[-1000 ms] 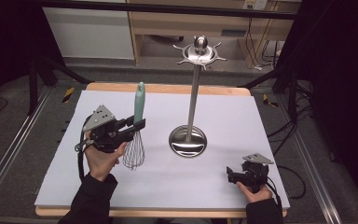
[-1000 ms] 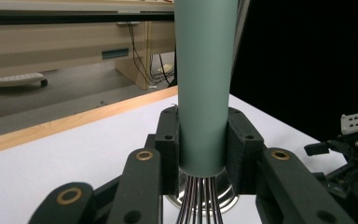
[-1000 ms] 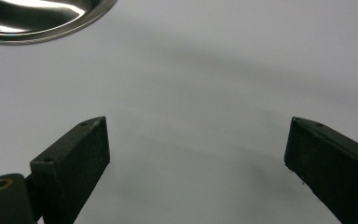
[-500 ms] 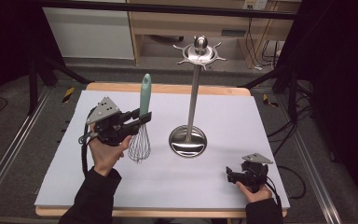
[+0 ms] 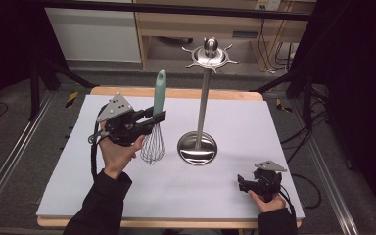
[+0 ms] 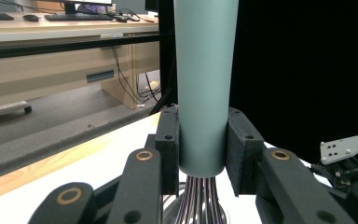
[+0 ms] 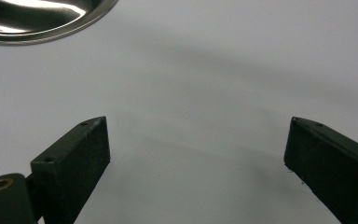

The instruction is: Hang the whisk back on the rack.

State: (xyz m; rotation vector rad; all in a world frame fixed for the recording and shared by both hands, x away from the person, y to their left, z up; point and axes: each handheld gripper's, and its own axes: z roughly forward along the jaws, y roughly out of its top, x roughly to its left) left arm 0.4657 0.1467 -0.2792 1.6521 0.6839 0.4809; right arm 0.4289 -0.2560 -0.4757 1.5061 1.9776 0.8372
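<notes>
A whisk (image 5: pixel 157 117) with a pale green handle (image 6: pixel 204 79) and wire loops (image 5: pixel 152 147) stands upright above the white table top (image 5: pixel 127 196), handle up. My left gripper (image 5: pixel 157 116) is shut on the lower end of that handle, with both pads pressed against it. A steel utensil stand (image 5: pixel 203 93) with a round base (image 5: pixel 197 148) and hooked crown (image 5: pixel 209 54) rises just to the right of the whisk. My right gripper (image 5: pixel 241 183) rests low near the table's front right, open with nothing between its fingers (image 7: pixel 74 158).
The stand's shiny base (image 7: pixel 42 18) lies ahead of the right gripper. A wooden desk and cables stand beyond the table's far edge (image 5: pixel 176 93). Dark floor and metal rails flank the table.
My left gripper has lifted the whisk and carried it to the right, toward the stand. The whisk now stands more upright. My right gripper has stayed where it was.
</notes>
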